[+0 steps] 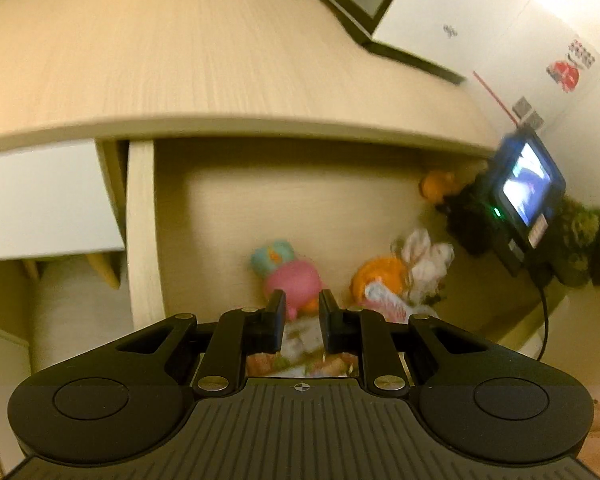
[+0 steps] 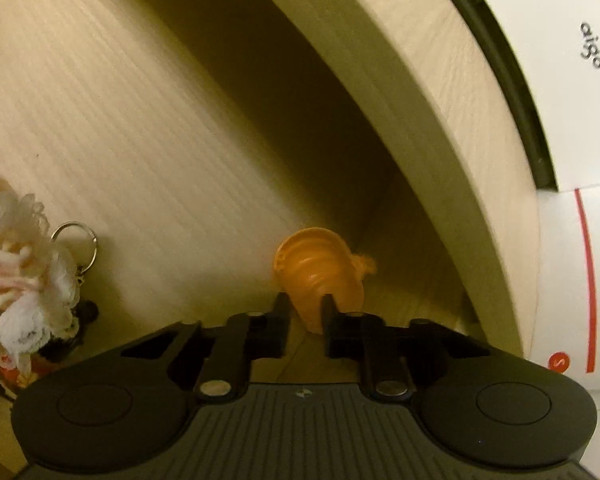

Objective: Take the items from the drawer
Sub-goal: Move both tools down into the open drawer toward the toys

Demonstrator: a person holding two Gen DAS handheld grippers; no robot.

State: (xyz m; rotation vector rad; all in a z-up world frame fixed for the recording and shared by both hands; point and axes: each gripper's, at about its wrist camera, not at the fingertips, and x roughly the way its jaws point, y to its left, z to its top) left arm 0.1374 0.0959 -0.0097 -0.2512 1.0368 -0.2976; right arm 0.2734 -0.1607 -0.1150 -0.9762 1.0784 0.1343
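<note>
My right gripper [image 2: 303, 312], low in the centre of its frame, is pinched on the narrow end of the orange toy [image 2: 318, 276] in the drawer's [image 2: 140, 120] back corner, under the desk edge. My left gripper [image 1: 302, 312] is nearly pressed together; I cannot tell whether it grips anything. I judge the thin hold could slip, or the toy could catch that overhanging edge.

Toys [image 1: 288, 276] in drawer [image 1: 142, 232], seemingly scattered
</note>
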